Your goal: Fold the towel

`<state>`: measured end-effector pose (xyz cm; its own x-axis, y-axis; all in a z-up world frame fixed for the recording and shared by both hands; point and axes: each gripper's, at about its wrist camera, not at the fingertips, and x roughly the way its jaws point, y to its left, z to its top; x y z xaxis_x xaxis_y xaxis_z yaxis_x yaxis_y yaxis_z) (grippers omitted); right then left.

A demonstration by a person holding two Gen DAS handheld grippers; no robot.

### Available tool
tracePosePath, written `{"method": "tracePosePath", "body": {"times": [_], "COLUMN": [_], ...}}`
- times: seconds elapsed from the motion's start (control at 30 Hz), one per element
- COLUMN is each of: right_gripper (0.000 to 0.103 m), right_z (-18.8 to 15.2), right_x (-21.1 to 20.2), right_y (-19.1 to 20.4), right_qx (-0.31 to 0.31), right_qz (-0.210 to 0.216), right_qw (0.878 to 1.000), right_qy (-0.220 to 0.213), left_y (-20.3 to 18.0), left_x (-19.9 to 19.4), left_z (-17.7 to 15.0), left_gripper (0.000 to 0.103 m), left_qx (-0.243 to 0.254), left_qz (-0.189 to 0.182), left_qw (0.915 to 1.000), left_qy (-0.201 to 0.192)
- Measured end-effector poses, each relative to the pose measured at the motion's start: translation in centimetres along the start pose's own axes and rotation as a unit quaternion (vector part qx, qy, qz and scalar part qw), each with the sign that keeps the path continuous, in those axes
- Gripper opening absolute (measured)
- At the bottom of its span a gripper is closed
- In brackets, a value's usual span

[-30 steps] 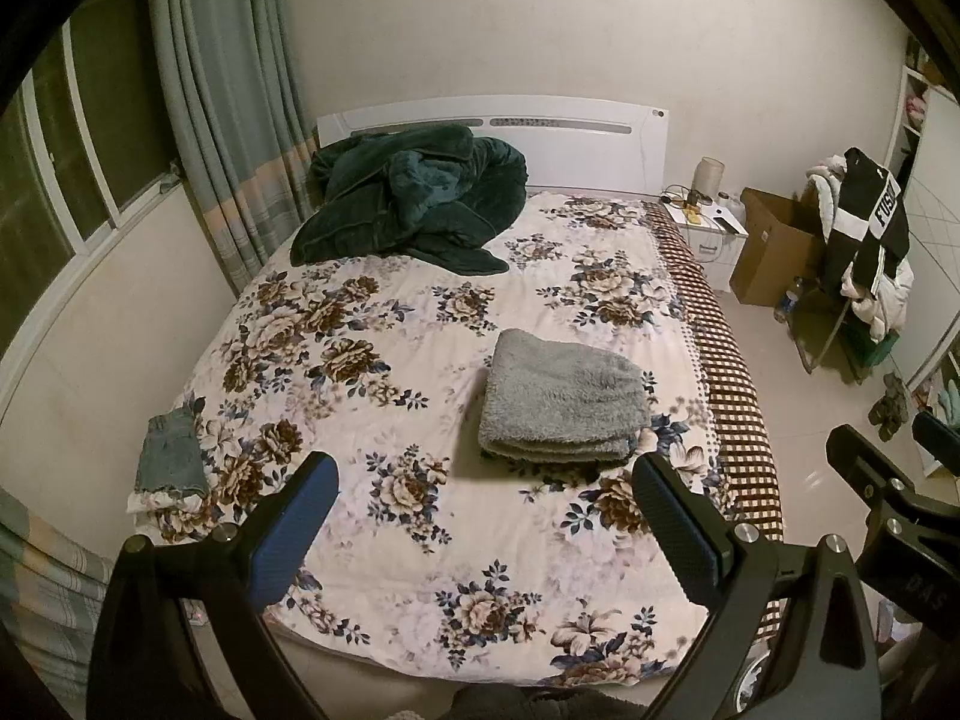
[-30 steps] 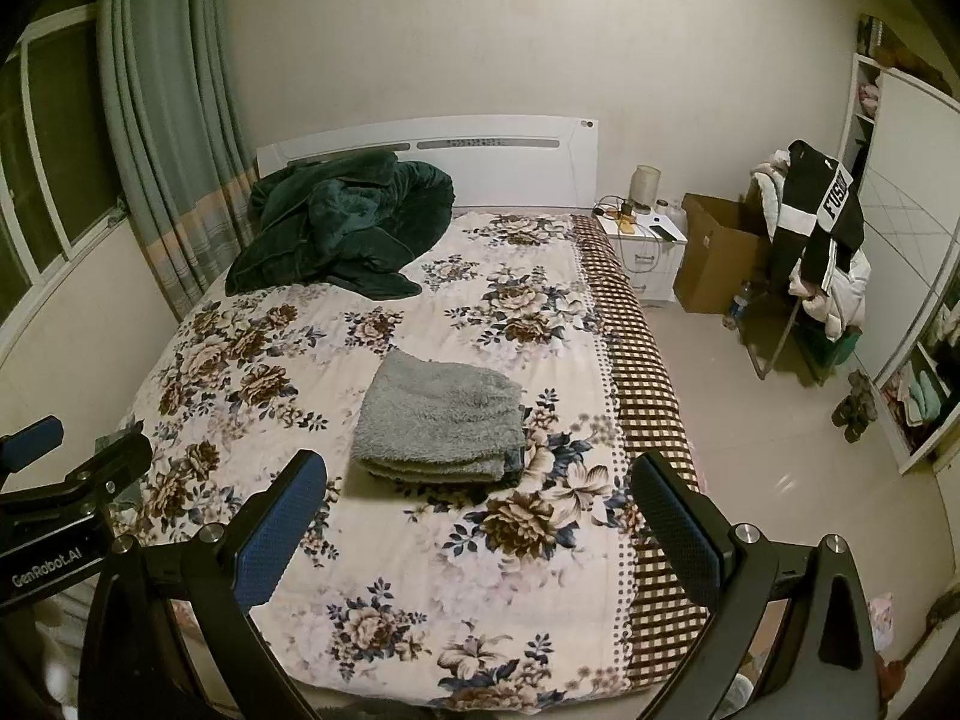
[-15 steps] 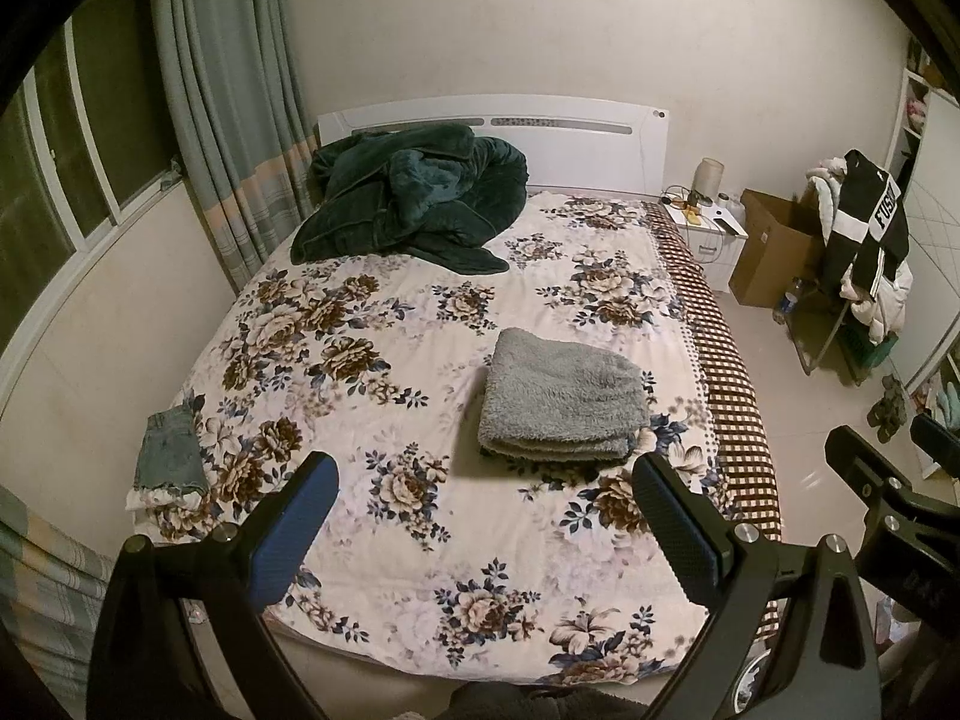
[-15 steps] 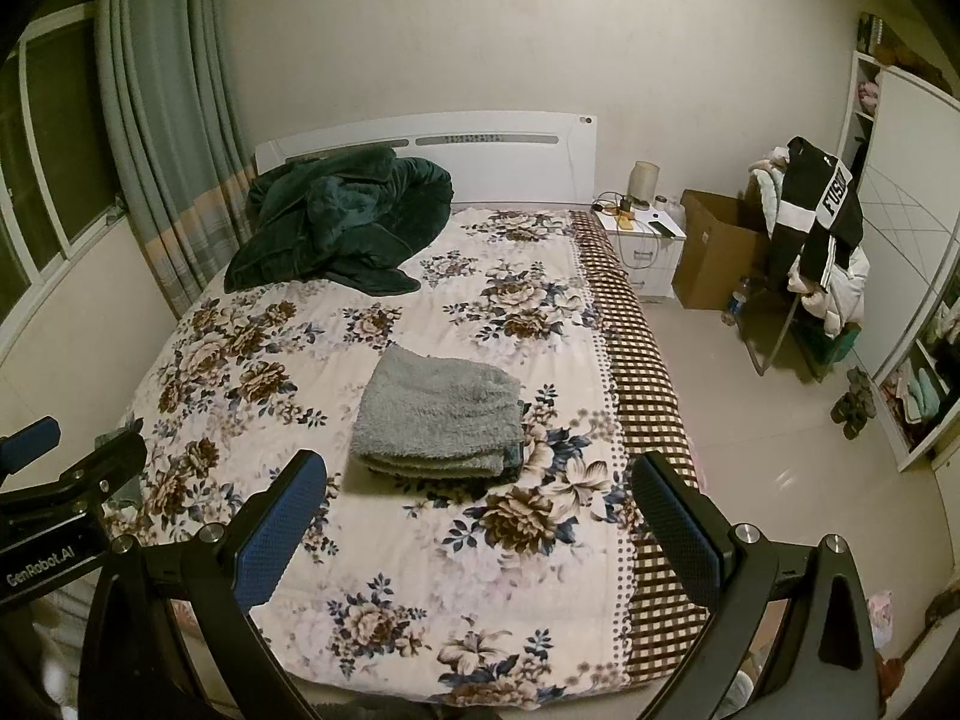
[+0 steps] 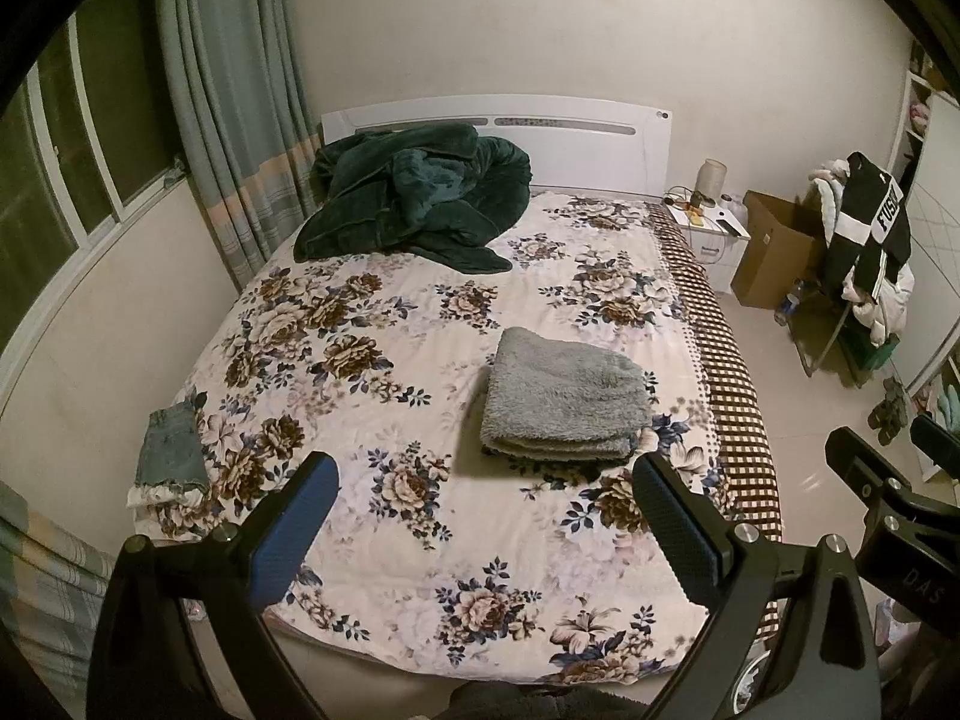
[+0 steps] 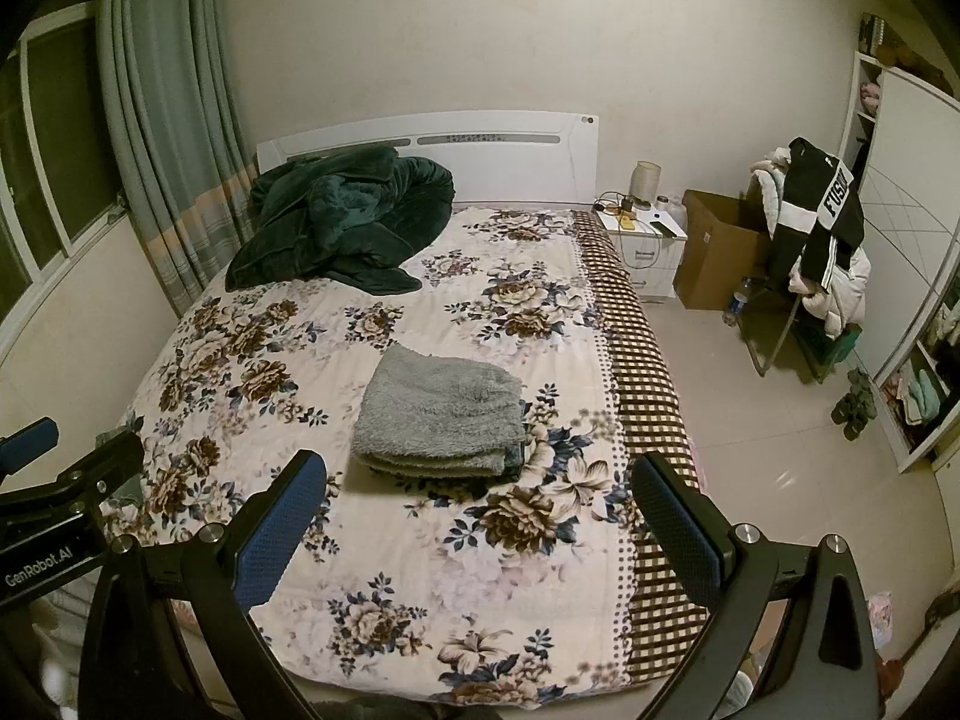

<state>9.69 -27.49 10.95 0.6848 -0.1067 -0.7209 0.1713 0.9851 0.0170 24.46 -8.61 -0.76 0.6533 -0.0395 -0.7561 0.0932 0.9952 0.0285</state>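
Left wrist view: grey towel (image 5: 567, 402) lies folded on the floral bed (image 5: 372, 360), toward its right side.
Left gripper (image 5: 486, 516) and right gripper (image 6: 480, 516) are held wide open, empty, well short; the layered edges should be checked for alignment.

White "GenRobot.AI" lettering on side of black plastic left gripper (image 6: 36, 450), seen at left edge of right wrist view; pale "DAS" on black body of right gripper (image 5: 900, 450), lower right of left wrist view, upside down; black jacket w/ white bands (image 6: 822, 210) draped over chair reads "FUSIO", rest of word hidden by fold; no other text legible.
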Motion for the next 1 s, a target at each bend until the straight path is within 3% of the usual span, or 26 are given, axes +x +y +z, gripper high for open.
{"method": "tracePosePath", "body": {"times": [1.0], "right_gripper": [0.103], "right_z": [-0.5], "right_x": [-0.3], "right_y": [-0.2], "right_qx": [-0.001], "right_qz": [-0.002], "right_qw": [1.0], "right_qy": [-0.001], "left_y": [-0.1], "left_x": [-1.2], "left_z": [-0.8], "left_gripper": [0.1], "left_qx": [-0.003], "left_qz": [-0.005], "left_qw": [1.0], "left_qy": [-0.006]}}
